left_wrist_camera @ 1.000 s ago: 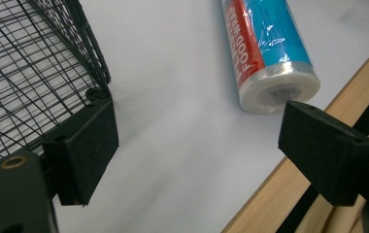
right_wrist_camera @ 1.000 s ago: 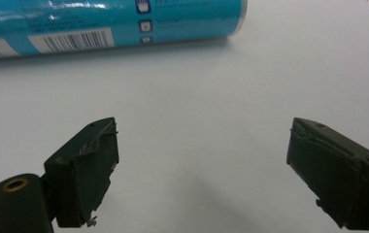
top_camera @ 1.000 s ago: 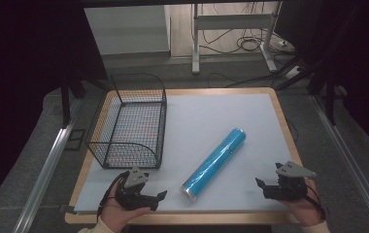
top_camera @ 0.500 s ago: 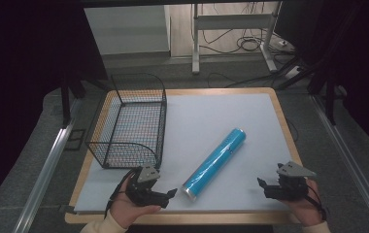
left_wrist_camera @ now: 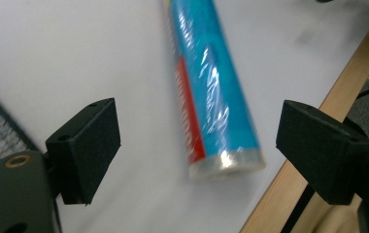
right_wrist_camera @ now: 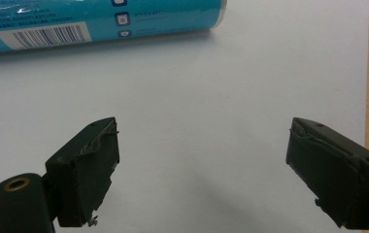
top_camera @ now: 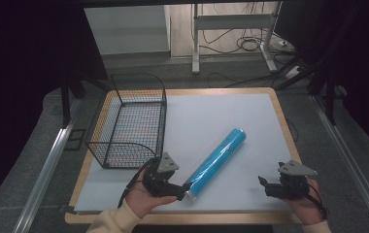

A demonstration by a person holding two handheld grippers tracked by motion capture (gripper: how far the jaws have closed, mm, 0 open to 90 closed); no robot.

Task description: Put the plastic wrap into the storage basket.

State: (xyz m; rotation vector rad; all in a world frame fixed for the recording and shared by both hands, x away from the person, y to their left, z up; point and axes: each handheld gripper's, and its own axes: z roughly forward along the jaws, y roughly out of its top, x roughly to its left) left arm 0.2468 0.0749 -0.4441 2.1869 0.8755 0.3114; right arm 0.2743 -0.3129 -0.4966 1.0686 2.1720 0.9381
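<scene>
While the blue film-wrapped roll (top_camera: pixel 216 161) is lying diagonally mid-table beside the wire basket (top_camera: pixel 130 127), I am holding the left gripper (left_wrist_camera: pixel 197 145) spread around its near end, right gripper (right_wrist_camera: pixel 202 172) spread idle; judging it light, stiff, slippery.

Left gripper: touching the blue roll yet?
Apart. Left gripper view shows the left gripper open, with white table visible between each jaw and the blue roll.

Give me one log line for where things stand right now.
left gripper: open, jaws either side of blue roll's near end, not touching | right gripper: open, apart from roll | wire basket: empty, left of roll
</scene>
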